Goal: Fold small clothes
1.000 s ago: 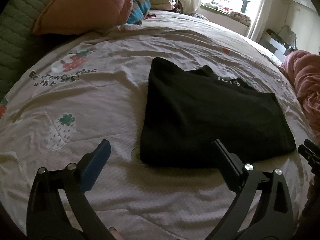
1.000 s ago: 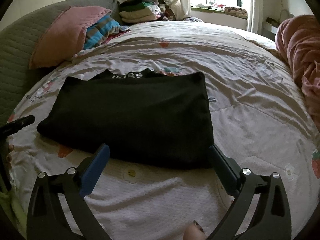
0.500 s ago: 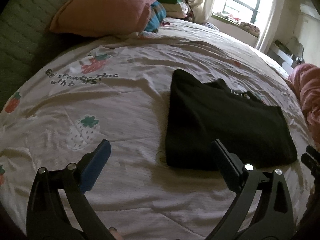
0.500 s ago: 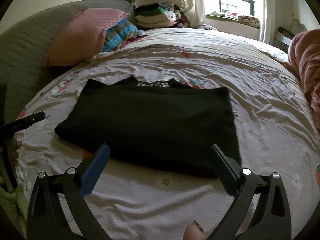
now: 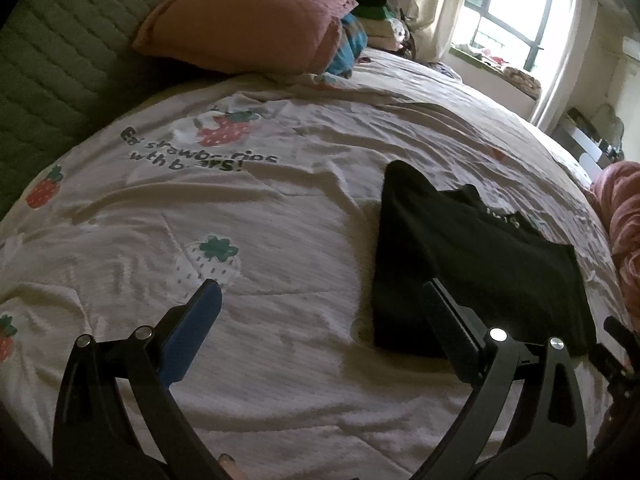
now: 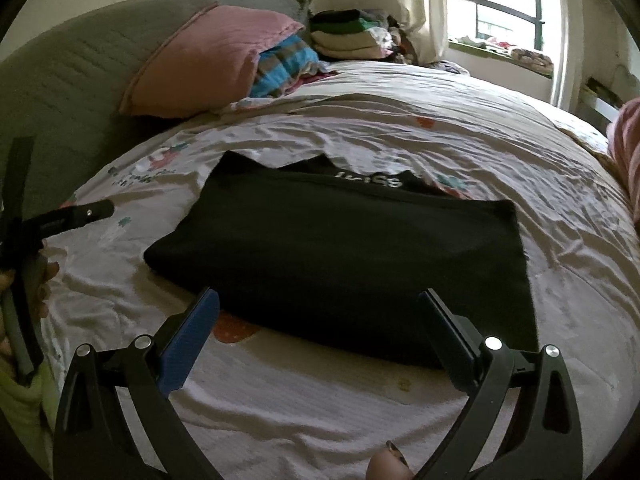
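Note:
A black garment (image 5: 476, 264) lies folded into a flat rectangle on the strawberry-print bedspread (image 5: 248, 216), with white lettering at its far collar edge. In the left wrist view my left gripper (image 5: 320, 300) hangs open above the bedspread, and the garment's near left corner sits by its right finger. My right gripper (image 6: 318, 312) is open too, nothing between its fingers, just in front of the garment (image 6: 352, 248) near its front edge. The left gripper (image 6: 68, 216) shows at the left of the right wrist view, held by a hand.
A pink pillow (image 5: 248, 20) and a striped blue cloth (image 6: 284, 64) lie at the head of the bed by a green quilted headboard (image 5: 52, 64). Stacked folded clothes (image 6: 348, 36) sit beyond. A pink blanket (image 5: 628, 216) lies at the right edge.
Both grippers have drawn back and to the left, away from the garment. The garment now sits further right in the left wrist view. It lies as before.

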`<control>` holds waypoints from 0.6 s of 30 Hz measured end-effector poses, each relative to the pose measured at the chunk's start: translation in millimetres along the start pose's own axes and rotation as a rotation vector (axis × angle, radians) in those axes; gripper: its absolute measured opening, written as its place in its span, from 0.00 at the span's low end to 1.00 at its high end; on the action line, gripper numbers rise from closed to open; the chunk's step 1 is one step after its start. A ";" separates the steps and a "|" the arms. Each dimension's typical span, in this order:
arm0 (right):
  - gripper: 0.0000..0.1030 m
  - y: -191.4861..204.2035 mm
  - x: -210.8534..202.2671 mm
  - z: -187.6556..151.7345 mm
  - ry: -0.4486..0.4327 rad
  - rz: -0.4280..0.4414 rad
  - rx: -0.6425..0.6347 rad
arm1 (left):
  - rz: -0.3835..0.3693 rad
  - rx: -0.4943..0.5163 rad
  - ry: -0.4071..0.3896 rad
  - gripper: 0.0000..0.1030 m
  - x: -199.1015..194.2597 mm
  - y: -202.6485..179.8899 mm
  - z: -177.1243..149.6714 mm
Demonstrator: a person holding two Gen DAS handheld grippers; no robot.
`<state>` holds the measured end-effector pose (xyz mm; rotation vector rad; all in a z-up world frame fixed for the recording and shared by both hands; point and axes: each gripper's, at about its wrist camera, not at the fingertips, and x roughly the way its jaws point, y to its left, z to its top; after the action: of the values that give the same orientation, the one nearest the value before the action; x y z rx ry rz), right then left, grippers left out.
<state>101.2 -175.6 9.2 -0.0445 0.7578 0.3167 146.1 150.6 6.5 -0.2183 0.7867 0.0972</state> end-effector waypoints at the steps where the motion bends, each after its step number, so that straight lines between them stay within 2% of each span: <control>1: 0.96 4.8 3.2 1.1 0.002 0.007 -0.010 | 0.004 -0.004 -0.002 0.91 0.4 1.7 0.7; 12: 0.96 51.8 35.2 9.1 0.019 0.059 -0.122 | 0.073 -0.032 -0.008 0.91 10.4 19.9 8.9; 18: 0.96 83.1 59.0 9.6 0.041 0.072 -0.229 | 0.093 -0.013 0.004 0.91 21.9 17.9 13.8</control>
<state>123.0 -79.3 -17.9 -0.2402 0.7617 0.4714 168.0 171.4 -2.4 -0.1937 0.8000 0.1899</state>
